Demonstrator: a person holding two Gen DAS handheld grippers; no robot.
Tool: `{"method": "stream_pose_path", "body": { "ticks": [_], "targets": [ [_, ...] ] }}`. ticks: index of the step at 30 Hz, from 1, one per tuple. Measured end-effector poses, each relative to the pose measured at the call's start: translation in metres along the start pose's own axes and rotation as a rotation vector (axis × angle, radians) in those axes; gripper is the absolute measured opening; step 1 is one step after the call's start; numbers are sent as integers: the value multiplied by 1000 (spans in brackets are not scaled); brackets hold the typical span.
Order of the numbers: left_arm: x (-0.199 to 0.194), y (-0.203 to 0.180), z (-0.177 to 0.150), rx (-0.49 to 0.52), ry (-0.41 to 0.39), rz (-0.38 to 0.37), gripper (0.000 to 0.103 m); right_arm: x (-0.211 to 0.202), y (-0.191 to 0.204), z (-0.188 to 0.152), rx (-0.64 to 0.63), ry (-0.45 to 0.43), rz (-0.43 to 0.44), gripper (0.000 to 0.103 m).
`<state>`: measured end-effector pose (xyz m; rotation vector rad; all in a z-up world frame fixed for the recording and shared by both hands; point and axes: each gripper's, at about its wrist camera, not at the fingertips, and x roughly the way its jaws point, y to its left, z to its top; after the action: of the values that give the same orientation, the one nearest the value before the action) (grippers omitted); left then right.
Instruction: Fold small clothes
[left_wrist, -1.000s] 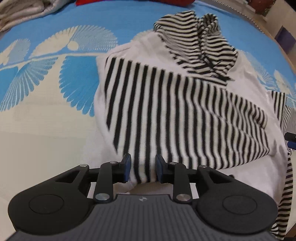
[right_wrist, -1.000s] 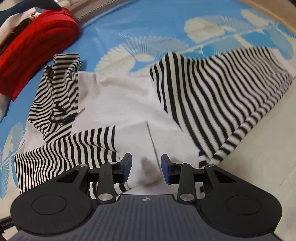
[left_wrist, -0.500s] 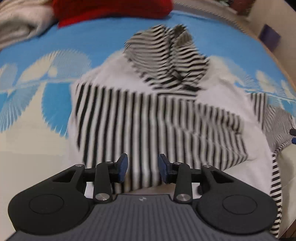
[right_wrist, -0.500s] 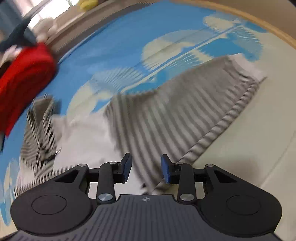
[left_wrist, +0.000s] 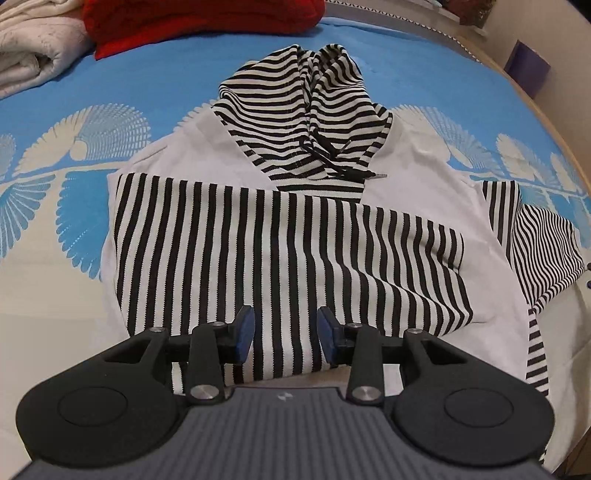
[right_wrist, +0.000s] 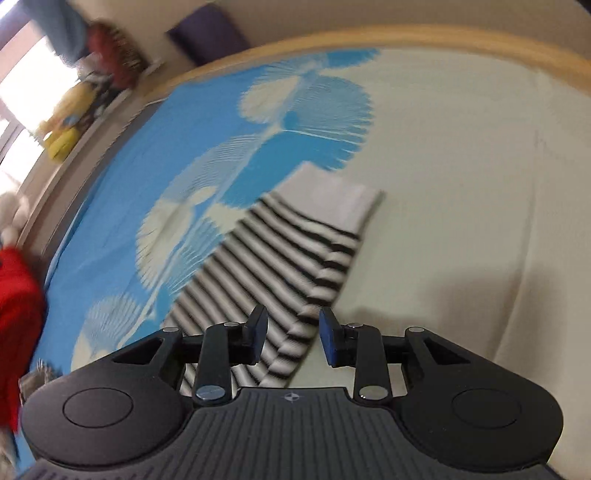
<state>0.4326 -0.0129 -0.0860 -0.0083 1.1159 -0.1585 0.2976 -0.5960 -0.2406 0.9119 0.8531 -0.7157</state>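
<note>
A white hoodie (left_wrist: 417, 173) with a black-and-white striped hood (left_wrist: 306, 122) lies flat on the bed. One striped sleeve (left_wrist: 258, 251) is folded across its chest. My left gripper (left_wrist: 286, 334) hovers open over the near end of that sleeve, and its pads touch nothing. The other striped sleeve (right_wrist: 280, 266) stretches out to a white cuff (right_wrist: 332, 199). In the blurred right wrist view my right gripper (right_wrist: 293, 334) hangs above that sleeve's near edge. Its jaws are closing slightly, and no cloth is pinched between them.
The bed sheet (left_wrist: 110, 92) is blue with pale fan patterns, and cream near me. A red garment (left_wrist: 203, 22) and a folded white blanket (left_wrist: 33, 48) lie at the far side. The bed's wooden edge (right_wrist: 443, 40) and a yellow toy (right_wrist: 66, 129) lie beyond the cuff.
My right gripper swept fast along the outstretched sleeve toward its cuff and rolled; the hoodie's body left its view. My left gripper drew back a little and its jaws widened slightly.
</note>
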Motion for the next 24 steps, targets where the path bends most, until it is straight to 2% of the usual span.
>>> {"method": "stream_pose_path", "body": {
  "ticks": [6,14,15,16,17,18,22,24],
  "targets": [
    [3,-3,1,4,5,-6,41,35,-25,5,105,12,-1,33],
    [5,-4,2,-2,5,-12,41,53,-24,10,161,-49,57,31],
    [5,-4,2,-2,5,-14,41,54,-24,11,167,-55,55,28],
    [5,-3,3,-3,5,-14,41,54,-24,11,170,-61,48,11],
    [5,-3,3,-6,5,-15,41,53,-23,12,169,-66,38,2],
    [5,-2,4,-9,4,-16,41,51,-23,12,174,-79,36,3],
    [5,1,6,-23,1,-18,41,24,-19,9,206,-222,-39,2],
    [4,2,7,-27,-2,-21,41,21,-16,8,214,-231,-73,3]
  ]
}}
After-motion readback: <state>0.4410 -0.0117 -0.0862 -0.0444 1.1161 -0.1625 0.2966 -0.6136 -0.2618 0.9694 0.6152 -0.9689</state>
